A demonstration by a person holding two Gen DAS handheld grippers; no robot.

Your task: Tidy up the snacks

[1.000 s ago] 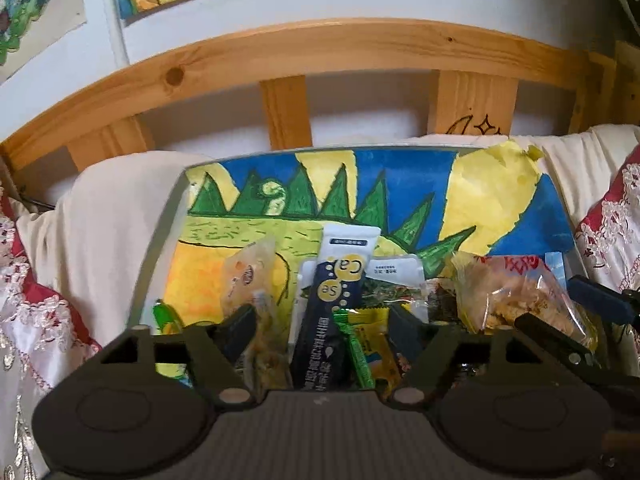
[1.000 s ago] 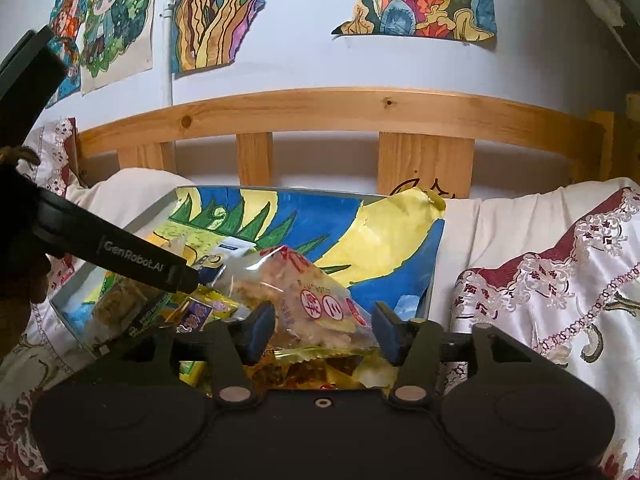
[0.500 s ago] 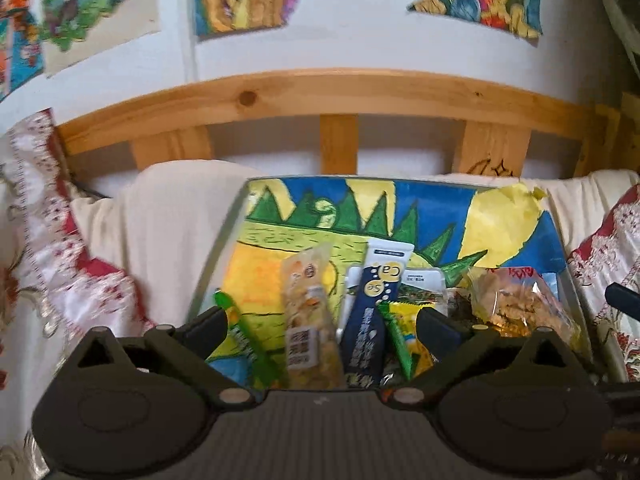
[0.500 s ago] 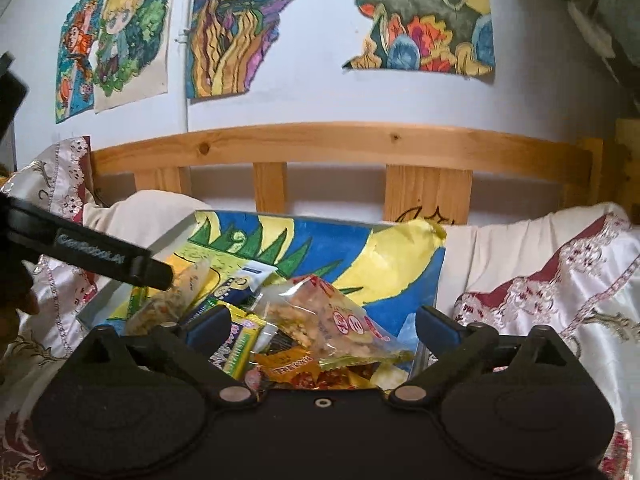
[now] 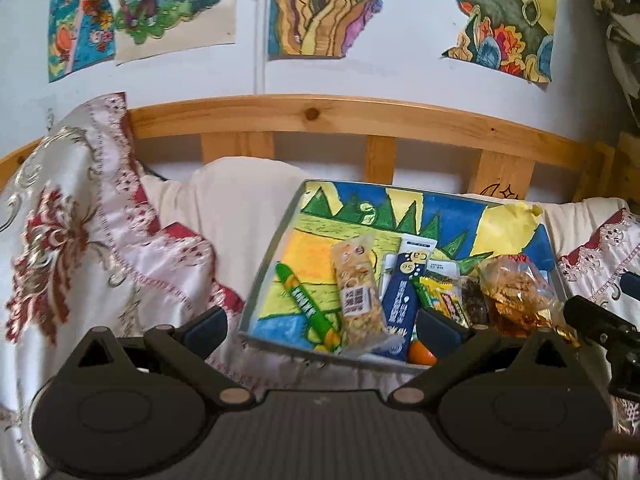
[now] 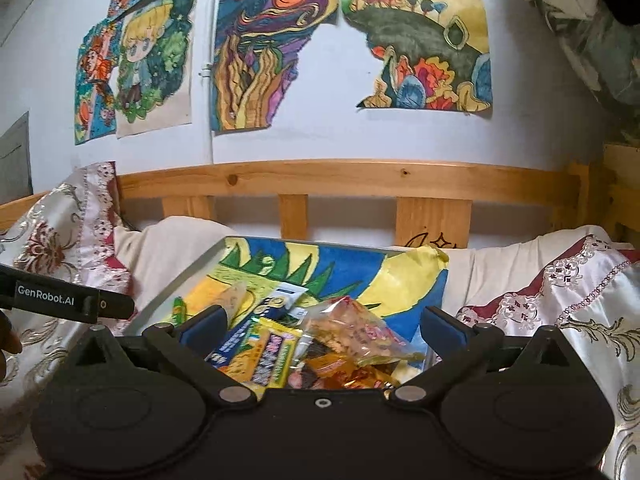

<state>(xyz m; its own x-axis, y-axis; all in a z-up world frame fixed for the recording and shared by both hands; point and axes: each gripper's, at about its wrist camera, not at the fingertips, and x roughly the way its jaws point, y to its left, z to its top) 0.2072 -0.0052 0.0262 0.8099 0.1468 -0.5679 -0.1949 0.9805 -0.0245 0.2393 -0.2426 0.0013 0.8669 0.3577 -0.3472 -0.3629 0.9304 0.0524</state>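
Snacks (image 5: 360, 296) lie in the tray (image 5: 264, 268); both grippers' jaws gape wide, empty, angled downward.

Glossy plastic snack wrappers (image 5: 358, 292), wooden rail (image 5: 340, 114)

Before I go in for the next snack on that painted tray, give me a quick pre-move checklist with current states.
1. Left hand-held gripper open, nothing between the fingers: ok.
2. Right hand-held gripper, jaws opening, nothing held: ok.
3. Snacks inside the shallow tray lined with a colourful painting: ok for those visible.
4. Long green stick packet and clear bar-shaped nut packet lie side by side, separable: ok.
5. Crinkly clear bag of fried snacks piled on other packets: not ok, tidy still needed.
6. Tray level on the white bedding: cannot tell.
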